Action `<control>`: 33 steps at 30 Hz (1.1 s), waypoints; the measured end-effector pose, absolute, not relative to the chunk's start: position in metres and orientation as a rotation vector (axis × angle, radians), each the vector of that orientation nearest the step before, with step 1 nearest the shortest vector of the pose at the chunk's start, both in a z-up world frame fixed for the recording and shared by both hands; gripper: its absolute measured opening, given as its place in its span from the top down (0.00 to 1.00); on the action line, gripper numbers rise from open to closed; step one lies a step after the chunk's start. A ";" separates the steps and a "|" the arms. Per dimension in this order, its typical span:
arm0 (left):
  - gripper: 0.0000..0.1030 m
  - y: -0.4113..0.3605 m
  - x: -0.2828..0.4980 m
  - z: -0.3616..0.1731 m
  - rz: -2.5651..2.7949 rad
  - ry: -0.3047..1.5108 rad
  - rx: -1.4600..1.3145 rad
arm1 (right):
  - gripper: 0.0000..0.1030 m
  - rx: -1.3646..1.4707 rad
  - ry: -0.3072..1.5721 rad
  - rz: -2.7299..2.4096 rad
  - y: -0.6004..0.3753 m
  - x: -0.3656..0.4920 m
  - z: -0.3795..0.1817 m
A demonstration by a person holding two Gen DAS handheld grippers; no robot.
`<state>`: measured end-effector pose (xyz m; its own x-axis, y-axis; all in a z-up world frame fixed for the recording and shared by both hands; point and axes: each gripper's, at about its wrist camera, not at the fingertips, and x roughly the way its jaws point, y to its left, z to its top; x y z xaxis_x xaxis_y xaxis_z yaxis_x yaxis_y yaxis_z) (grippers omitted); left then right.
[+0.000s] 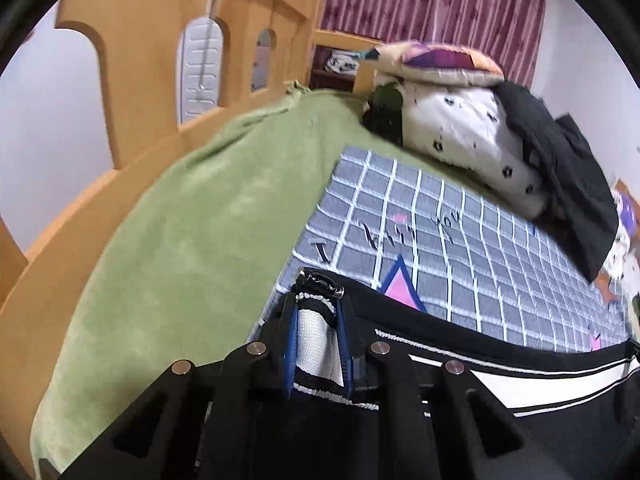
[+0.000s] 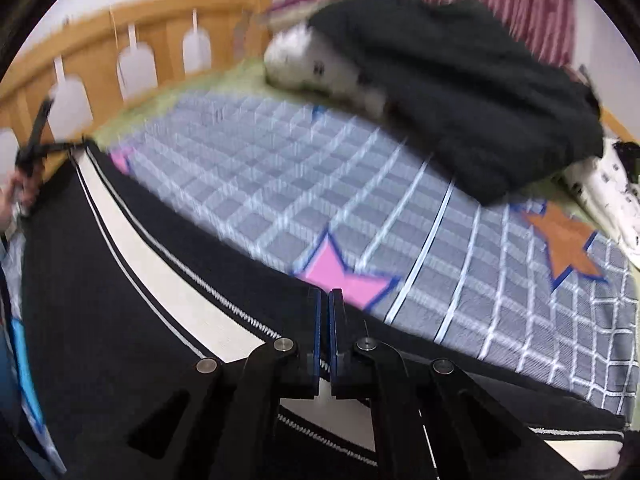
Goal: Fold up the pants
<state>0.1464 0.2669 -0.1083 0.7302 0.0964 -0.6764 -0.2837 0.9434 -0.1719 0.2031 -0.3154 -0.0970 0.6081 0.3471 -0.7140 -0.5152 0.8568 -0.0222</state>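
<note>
Left gripper [image 1: 316,312] pinched on the white-striped end of the pants [image 1: 500,380]; right gripper [image 2: 325,312] nearly closed on the black cloth at the other end. Held taut between both, probably to keep the fold edge straight. Raised above the checked sheet [image 1: 460,240]. Beyond, pillow [image 1: 460,136], headboard [image 1: 160,40].

Both wrist views low, forward – sharing bedspread [image 1: 480,240]

a grid-patterned sheet [image 1: 480,240] over a green blanket [image 1: 180,240], beside a wooden bedrail [image 1: 140,40].
</note>
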 end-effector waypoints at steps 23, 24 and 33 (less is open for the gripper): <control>0.39 0.239 0.168 -0.137 0.286 0.871 -0.198 | 0.35 -0.323 0.952 0.280 -0.406 0.247 -0.140; 0.39 0.237 0.172 -0.139 0.303 0.874 -0.180 | 0.38 -0.345 0.948 0.283 -0.403 0.249 -0.144; 0.39 0.227 0.163 -0.121 0.250 0.801 -0.224 | 0.97 -0.381 0.884 0.352 -0.392 0.245 -0.150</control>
<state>0.1631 0.2274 -0.1211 0.6696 0.1353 -0.7303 -0.3038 0.9471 -0.1032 0.2448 -0.3916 -0.1497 0.5858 0.1394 -0.7984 -0.4477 0.8768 -0.1754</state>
